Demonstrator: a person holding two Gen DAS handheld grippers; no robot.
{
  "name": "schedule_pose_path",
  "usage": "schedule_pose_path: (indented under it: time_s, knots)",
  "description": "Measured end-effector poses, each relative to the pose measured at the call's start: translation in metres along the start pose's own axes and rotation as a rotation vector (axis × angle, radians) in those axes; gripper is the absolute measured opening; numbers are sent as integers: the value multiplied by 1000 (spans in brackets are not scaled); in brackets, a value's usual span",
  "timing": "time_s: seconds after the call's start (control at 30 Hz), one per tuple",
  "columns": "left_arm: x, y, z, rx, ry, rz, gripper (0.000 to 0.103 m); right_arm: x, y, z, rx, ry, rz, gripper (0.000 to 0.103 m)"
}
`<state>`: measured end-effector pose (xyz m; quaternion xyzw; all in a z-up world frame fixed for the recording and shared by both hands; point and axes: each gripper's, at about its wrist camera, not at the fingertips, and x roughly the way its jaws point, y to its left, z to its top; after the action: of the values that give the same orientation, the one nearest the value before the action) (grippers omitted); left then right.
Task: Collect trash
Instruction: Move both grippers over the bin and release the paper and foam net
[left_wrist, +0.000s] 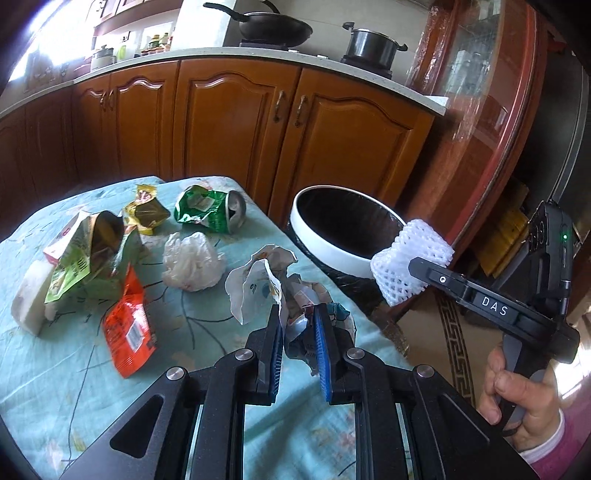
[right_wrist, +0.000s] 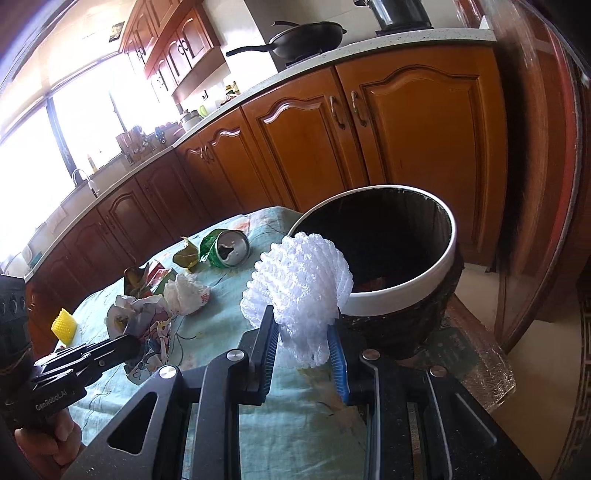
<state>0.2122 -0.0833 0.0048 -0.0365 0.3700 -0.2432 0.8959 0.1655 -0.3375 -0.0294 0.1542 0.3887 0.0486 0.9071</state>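
- Right gripper is clamped on the white foam fruit net; net bulges above the pads, held at its lower part only.
- Net sits just beside the near rim of the trash bin, not yet over the opening. Bin stands off the table edge, black liner inside.
- My read: the step in hand is the drop. Carry the net forward until it is fully over the dark opening, then release. Foam is light and springy, so letting go at the rim likely bounces it out.
- Keep squeeze steady in transit; the net compresses and can slip off the blue pads.
- Left gripper is closed on the crumpled printed paper, at the table's bin-side edge.
- Hold left back until right is out of the way; both tools heading for 1 opening risks a clash.
- Remaining on the cloth: crushed green can, white plastic wad, red wrapper, green snack bag, yellow-green wrapper.
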Motion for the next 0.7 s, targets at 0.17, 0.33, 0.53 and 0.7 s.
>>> schedule_pose_path:
  time_s: [0.17,0.33,0.53,0.7]
  knots:
    - [21,-9,15,24,16,-26,15,-2,-15,10,7,-17,-26,27]
    - [45,-20,36,52,30,-44,15,4,-27,25,5,-26,-43,27]
    - [82,-33,61,65,57,-62,15,19,-44,46,-13,-12,-66,27]
    - [118,-37,82,60,91,-76,16,32,-54,61,-26,6,-82,28]
